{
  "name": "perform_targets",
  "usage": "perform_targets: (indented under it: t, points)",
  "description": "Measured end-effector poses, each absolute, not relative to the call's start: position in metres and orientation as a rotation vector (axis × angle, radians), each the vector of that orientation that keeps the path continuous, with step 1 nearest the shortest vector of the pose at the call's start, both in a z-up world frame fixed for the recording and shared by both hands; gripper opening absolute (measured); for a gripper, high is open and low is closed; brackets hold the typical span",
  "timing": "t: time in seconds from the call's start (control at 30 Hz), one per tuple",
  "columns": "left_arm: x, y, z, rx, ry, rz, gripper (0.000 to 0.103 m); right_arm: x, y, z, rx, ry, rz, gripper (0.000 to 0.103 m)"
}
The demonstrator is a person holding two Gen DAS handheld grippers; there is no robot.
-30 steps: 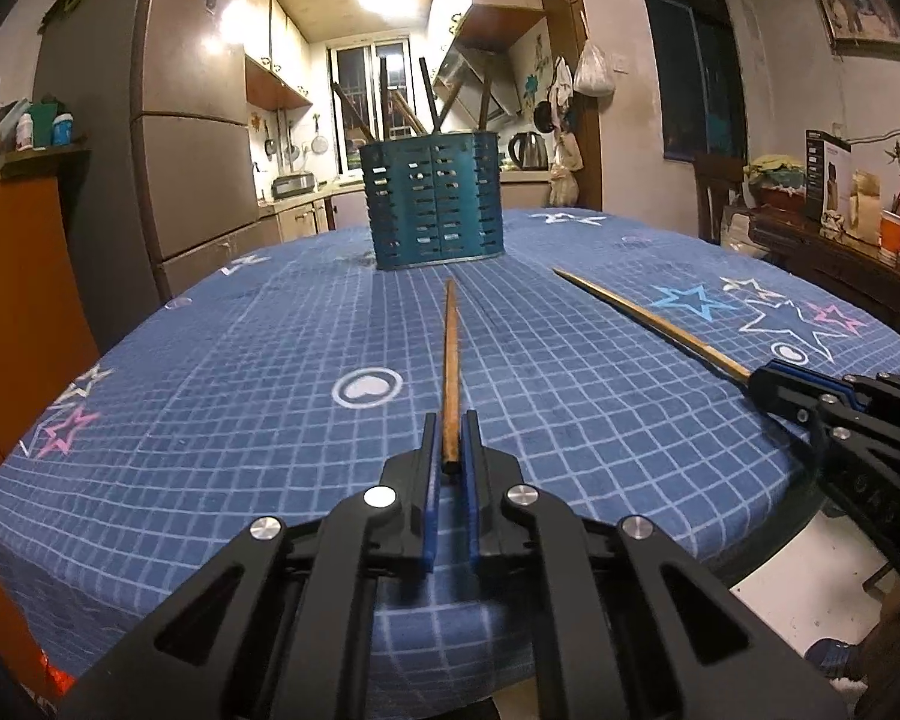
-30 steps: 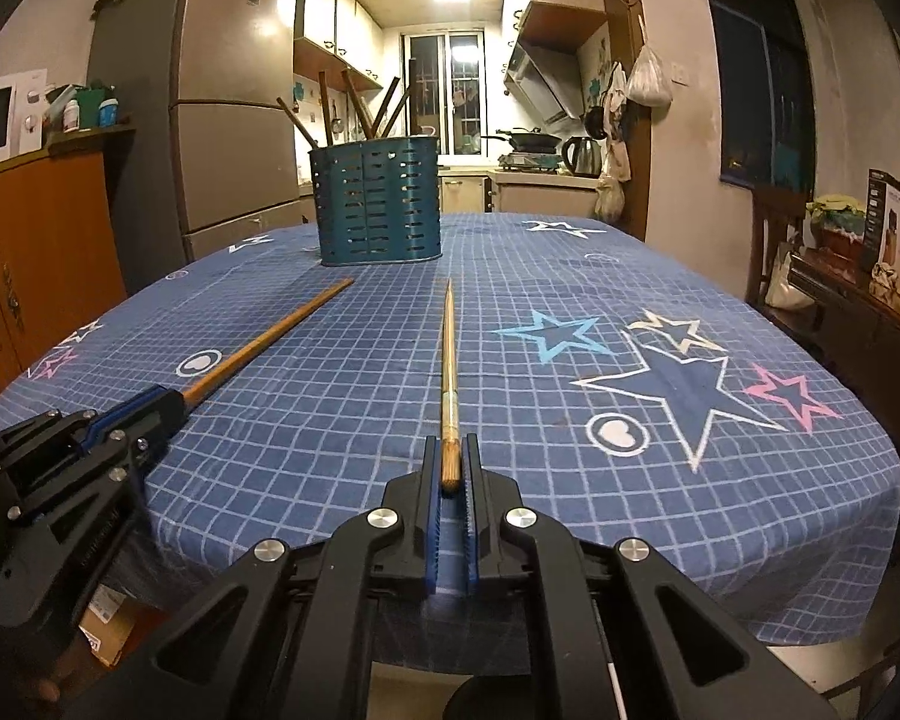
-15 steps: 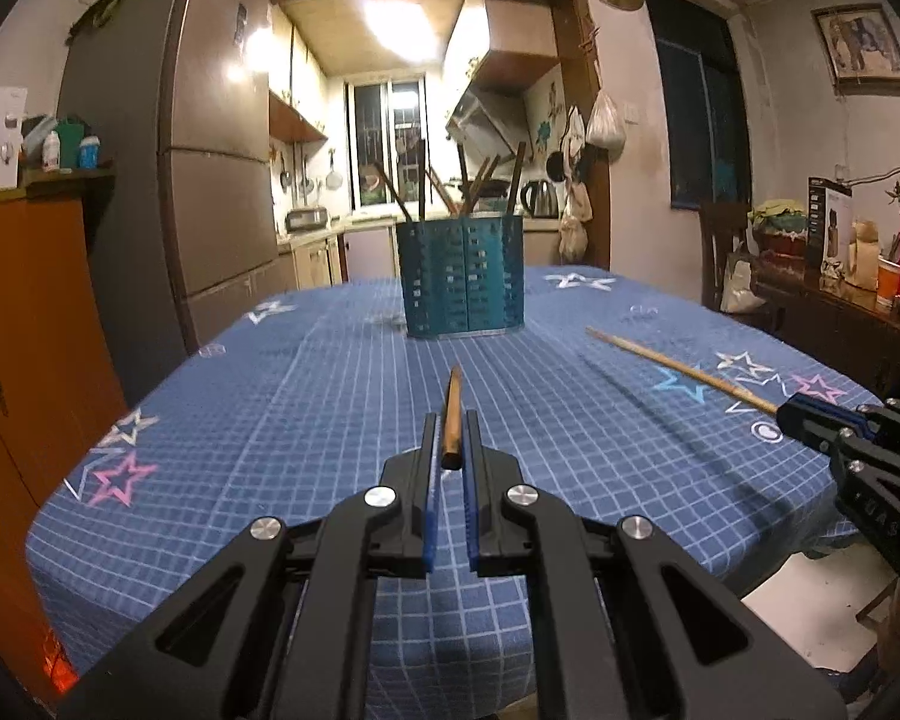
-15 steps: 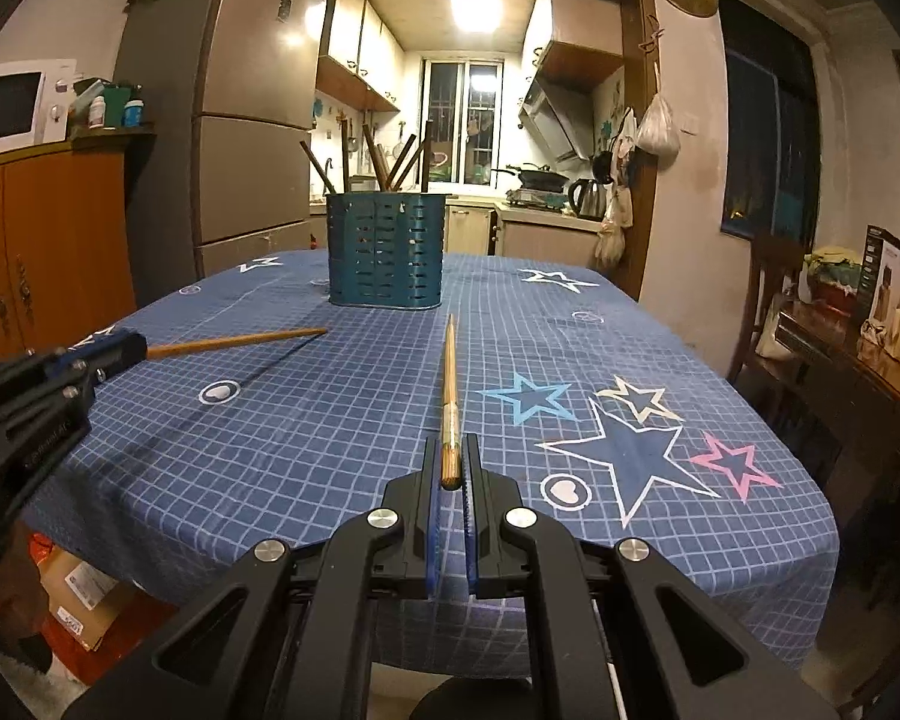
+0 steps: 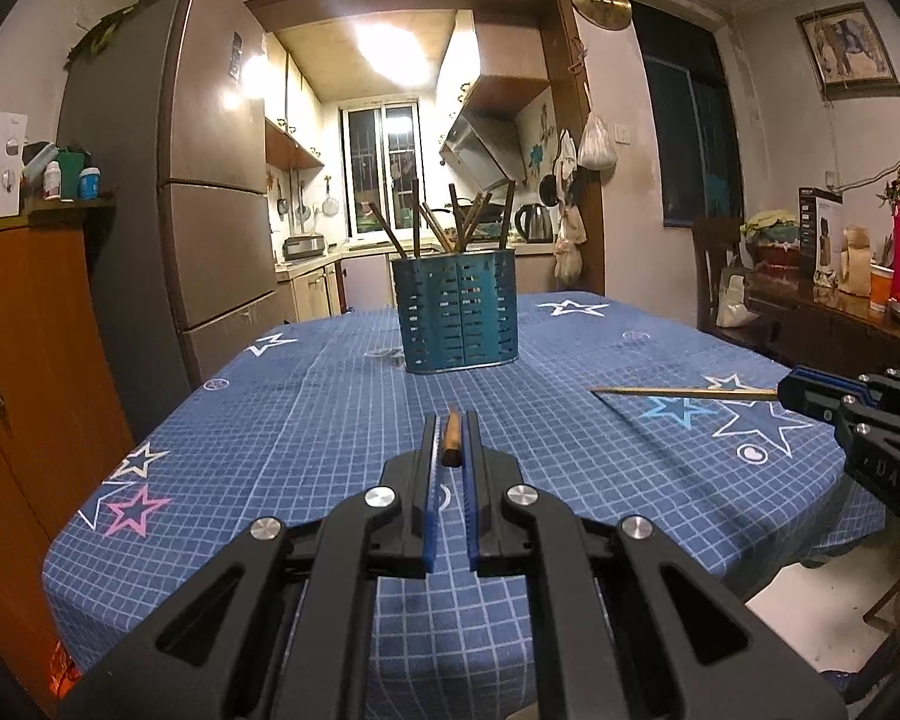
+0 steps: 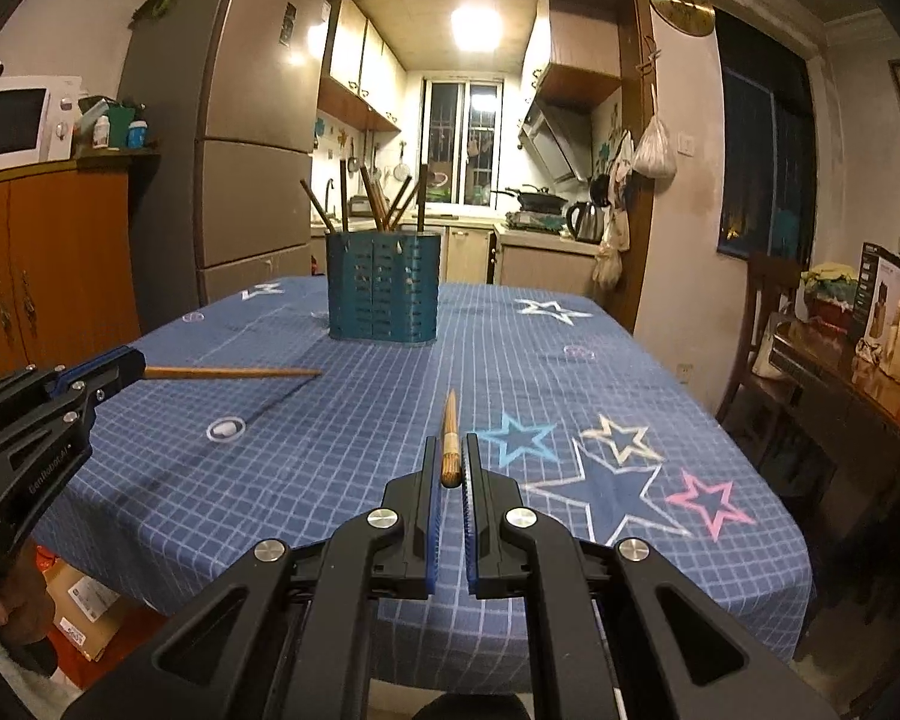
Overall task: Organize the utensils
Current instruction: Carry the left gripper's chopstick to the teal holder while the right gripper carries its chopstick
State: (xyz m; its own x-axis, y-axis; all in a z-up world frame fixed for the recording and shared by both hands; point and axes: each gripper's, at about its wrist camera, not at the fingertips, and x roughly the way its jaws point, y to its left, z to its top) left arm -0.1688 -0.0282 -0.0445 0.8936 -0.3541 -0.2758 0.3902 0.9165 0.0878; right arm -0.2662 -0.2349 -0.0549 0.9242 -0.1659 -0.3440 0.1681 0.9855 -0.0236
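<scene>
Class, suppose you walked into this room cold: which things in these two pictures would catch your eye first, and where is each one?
Most striking is the teal slotted utensil holder, upright on the far middle of the blue star-patterned tablecloth, with dark chopsticks fanning out of its top. Nearer, the left gripper and the right gripper are each shut on a wooden chopstick pointing toward the holder, above the cloth.

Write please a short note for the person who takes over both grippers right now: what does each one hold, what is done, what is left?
Left gripper: shut on one chopstick, held above the table.
Right gripper: shut on the other chopstick, also in the air.
Blue holder: upright mid-table, several sticks already in it.
Done: both chopsticks picked up.
Left: drop each into the holder.
</scene>
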Motion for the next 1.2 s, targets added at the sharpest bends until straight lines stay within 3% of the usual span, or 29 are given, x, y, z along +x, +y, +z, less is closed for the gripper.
perform_targets:
  t: [0.3,0.83,1.2]
  points:
    - [-0.163,-0.025,-0.016,0.136,0.243,-0.398,0.005,-0.259,-0.246,-0.013,0.030,0.305,-0.091,0.008]
    - [-0.104,-0.037,0.048,0.137,0.439,-0.499,0.005,-0.204,-0.250,0.039,-0.012,0.483,0.015,0.008]
    - [-0.067,-0.054,0.075,0.171,0.494,-0.536,0.005,-0.174,-0.252,0.069,-0.041,0.505,0.069,0.008]
